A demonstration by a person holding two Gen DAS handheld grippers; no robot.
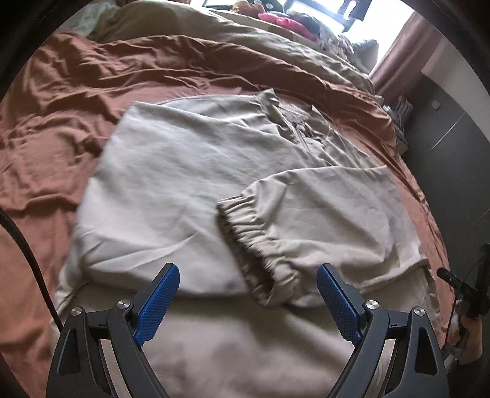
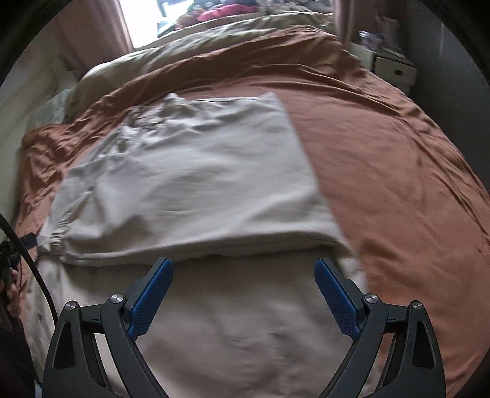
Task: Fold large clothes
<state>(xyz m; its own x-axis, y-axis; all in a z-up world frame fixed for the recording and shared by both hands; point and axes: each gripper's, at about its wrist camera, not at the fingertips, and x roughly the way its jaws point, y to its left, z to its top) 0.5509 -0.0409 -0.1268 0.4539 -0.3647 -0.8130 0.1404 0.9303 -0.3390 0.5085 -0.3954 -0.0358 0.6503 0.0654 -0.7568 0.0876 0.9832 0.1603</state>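
Beige garment point(image 1: 196, 171) lies on the rust-sheeted bed point(image 1: 55, 101).

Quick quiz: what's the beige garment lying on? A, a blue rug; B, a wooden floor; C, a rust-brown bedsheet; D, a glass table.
C: the beige garment is spread over the rust-brown bedsheet, which shows wrinkled around it in both wrist views.

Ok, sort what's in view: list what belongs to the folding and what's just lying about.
Part of the job:
beige garment, partly folded on the bed
its gathered cuff
left gripper, open
right gripper, open

Lying about:
brown sheet
tan duvet
pink clothes
white drawers
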